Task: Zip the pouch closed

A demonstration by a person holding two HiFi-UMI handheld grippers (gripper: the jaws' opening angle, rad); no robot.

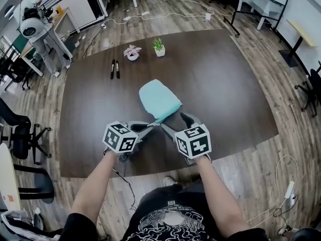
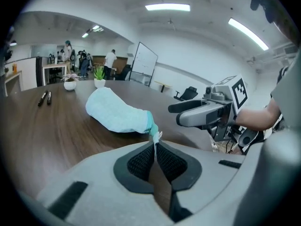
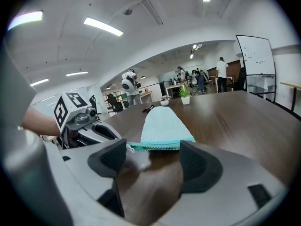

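Observation:
A light-blue pouch (image 1: 158, 98) (image 2: 117, 114) (image 3: 164, 124) lies on the dark table (image 1: 225, 84), its teal zipper edge (image 3: 157, 146) facing me. My left gripper (image 1: 153, 125) (image 2: 155, 147) is shut on the small white zipper pull (image 2: 157, 136) at the pouch's near left corner, and the corner is lifted a little. My right gripper (image 1: 176, 123) (image 3: 155, 157) stands open just in front of the zipper edge. Its pads sit to either side of the edge without touching it. Each gripper shows in the other's view: the left gripper (image 3: 106, 132), the right gripper (image 2: 188, 113).
Two black pens (image 1: 114, 68) lie at the far left of the table. A pink plant (image 1: 132, 51) and a green plant (image 1: 159, 46) stand at the far edge. Office chairs (image 1: 20, 134) and a robot stand (image 1: 35, 31) are to the left, off the table.

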